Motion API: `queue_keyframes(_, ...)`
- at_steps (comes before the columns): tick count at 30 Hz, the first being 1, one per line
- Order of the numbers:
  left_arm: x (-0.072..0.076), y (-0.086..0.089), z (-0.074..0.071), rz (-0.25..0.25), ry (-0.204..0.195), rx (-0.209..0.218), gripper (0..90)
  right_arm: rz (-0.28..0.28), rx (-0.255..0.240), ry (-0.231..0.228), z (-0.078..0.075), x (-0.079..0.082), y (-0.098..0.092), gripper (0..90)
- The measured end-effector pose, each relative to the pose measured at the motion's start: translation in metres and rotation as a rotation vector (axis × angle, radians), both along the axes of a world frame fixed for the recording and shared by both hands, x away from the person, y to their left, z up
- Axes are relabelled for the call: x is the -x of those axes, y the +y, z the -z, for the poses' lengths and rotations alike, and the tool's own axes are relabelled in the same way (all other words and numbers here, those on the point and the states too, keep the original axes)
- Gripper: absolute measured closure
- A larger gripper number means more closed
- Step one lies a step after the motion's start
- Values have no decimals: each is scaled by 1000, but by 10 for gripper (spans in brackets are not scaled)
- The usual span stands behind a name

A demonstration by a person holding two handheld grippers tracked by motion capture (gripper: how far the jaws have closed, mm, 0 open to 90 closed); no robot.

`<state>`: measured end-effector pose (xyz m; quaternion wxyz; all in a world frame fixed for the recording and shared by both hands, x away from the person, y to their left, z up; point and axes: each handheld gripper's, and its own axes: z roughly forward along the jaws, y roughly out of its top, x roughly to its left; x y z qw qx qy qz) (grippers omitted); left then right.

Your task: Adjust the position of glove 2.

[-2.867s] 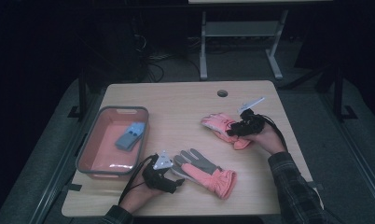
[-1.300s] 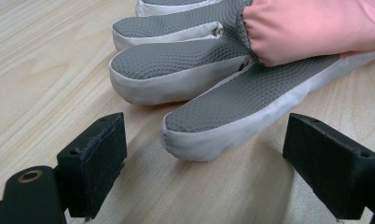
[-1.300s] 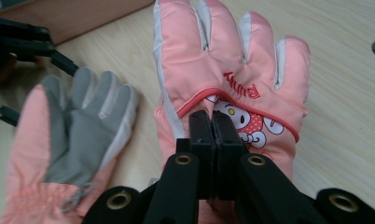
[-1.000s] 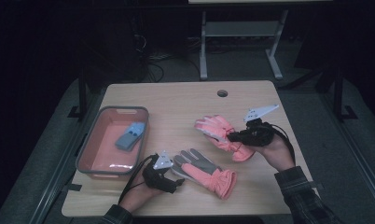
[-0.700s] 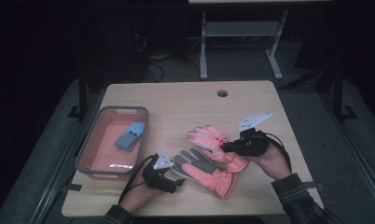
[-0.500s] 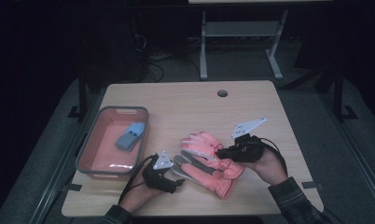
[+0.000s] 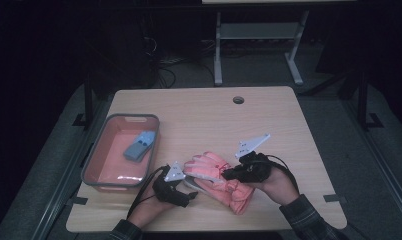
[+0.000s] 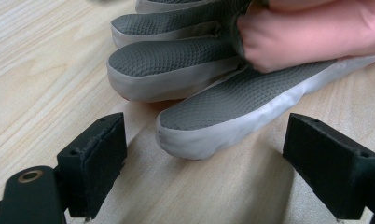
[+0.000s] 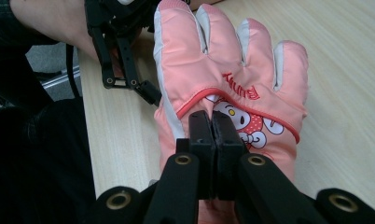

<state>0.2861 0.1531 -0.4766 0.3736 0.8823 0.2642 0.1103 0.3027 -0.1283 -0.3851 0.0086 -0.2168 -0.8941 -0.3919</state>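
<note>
Right gripper [image 9: 213, 126]: mine, jaws clenched together on a pinch of fabric on the back of the pink glove [image 9: 232, 79]; in the high view it sits right of centre near the front edge of the table [image 7: 289, 115].
Pink glove: back side up, printed cartoon face and red lettering showing (lettering reads upside down from my right gripper's camera), fingers pointing left toward my other hand.
Position: pink glove lies on top of the second glove [image 8: 213, 93], covering most of it; the pair sits at the near middle of the table.
Second glove: palm up, grey textured fingertips with pale edging, poking out to the left from under the pink one.
Left gripper [image 8: 204, 163]: released, jaws standing wide apart, one grey fingertip lying on the wood between them, pads not touching it.
Left hand: resting on the table at the near edge, left of the gloves.
Tray [image 7: 96, 150]: far left, grey rim, pink inside, holding a blue object [image 7: 139, 146] (cannot tell what it is).
Table: light wood, small round hole [image 7: 238, 100] at the far side.
</note>
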Motion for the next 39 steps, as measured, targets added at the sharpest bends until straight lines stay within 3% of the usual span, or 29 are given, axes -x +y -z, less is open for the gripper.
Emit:
queue_keyframes(2,0,0,0,0,-1,0,127,1,15,23,3,1,4,886)
queue_keyframes(5,0,0,0,1,-1,-1,127,-5,37,16,6,1,7,885)
queue_keyframes(8,0,0,0,1,-1,-1,126,-9,99,12,15,3,15,884)
queue_keyframes(11,0,0,0,1,-1,0,127,-17,153,-20,21,4,22,883)
queue_keyframes(13,0,0,0,-2,-2,1,127,-24,157,-30,21,5,22,870)
queue_keyframes(17,0,-2,-1,-16,5,-9,129,-22,89,-10,15,1,12,773)
queue_keyframes(18,0,-4,-4,-22,14,-28,141,-2,57,19,12,2,10,731)
queue_keyframes(22,5,-4,-10,-58,-2,-59,150,21,-18,-1,0,-1,-3,605)
queue_keyframes(27,20,2,-20,-96,-2,-44,189,69,-75,-46,-10,-5,-22,586)
queue_keyframes(30,32,6,-25,-91,-13,-39,308,113,-85,-60,-11,-10,-38,651)
queue_keyframes(33,38,5,-29,-70,15,-24,531,157,-68,-75,-6,-16,-57,764)
queue_keyframes(37,38,-1,-30,-24,50,-24,784,199,-47,-55,13,-26,-81,892)
queue_keyframes(39,38,-4,-31,-1,55,-27,881,211,-15,-45,26,-28,-89,899)
